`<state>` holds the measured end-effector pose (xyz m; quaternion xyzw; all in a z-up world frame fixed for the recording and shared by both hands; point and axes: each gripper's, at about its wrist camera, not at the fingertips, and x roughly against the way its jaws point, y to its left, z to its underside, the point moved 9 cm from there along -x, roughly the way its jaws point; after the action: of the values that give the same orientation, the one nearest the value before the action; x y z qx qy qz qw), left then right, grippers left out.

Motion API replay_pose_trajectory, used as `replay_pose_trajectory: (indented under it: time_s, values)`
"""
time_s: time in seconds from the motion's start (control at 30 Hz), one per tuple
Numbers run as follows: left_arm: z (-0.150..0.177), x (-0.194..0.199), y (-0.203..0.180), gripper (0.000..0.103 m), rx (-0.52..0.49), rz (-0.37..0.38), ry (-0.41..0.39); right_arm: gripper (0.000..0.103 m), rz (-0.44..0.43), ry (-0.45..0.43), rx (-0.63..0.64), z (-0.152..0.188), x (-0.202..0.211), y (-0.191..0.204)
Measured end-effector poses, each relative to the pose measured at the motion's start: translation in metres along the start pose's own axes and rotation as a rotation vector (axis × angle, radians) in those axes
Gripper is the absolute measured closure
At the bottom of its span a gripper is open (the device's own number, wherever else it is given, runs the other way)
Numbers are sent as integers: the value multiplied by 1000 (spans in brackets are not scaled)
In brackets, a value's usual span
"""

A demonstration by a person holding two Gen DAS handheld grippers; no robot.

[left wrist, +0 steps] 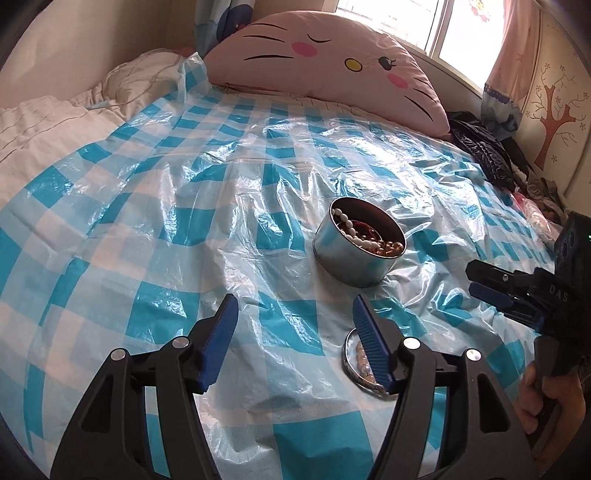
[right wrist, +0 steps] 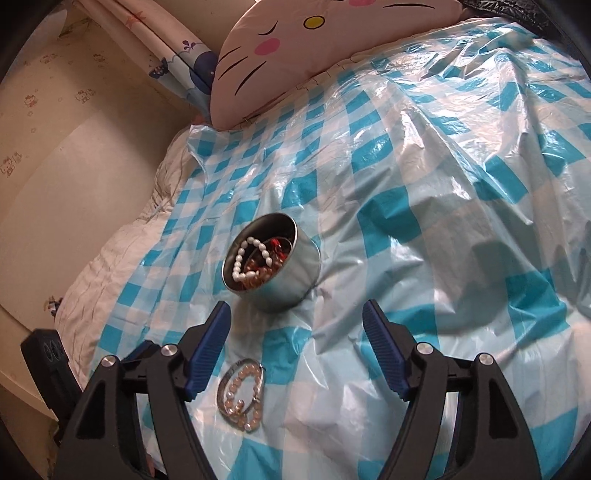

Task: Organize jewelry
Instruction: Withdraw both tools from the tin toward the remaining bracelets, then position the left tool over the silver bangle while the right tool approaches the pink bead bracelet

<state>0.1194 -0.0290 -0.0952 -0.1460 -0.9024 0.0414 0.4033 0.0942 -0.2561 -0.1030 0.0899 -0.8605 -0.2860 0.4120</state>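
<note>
A round silver tin stands on the blue-and-white checked plastic sheet. It holds a white bead string and brownish beads; in the right wrist view the tin shows the white beads and a red piece too. A shallow silver lid with a pinkish bead bracelet lies nearer, partly hidden behind my left finger in the left wrist view. My left gripper is open and empty above the sheet. My right gripper is open and empty; it also shows at the right in the left wrist view.
A pink cat-face cushion leans at the head of the bed. A white quilt lies at the left. Dark clothes are piled at the right by the wall. A window is behind.
</note>
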Motion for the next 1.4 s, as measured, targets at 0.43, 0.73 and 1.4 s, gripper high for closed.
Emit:
replay_pose_trajectory:
  time_s: [0.43,0.73,1.4]
  values:
    - [10,-11,-9,34,-43,-5,59,16,116,-5,115,9,-3,10]
    - [29,-36,-19,34,-138,-50,178,14,91,-12,24,4,0,-6]
    - [18,-28,22,44,-74,-322,124,11,316,88,419,37,-32,36]
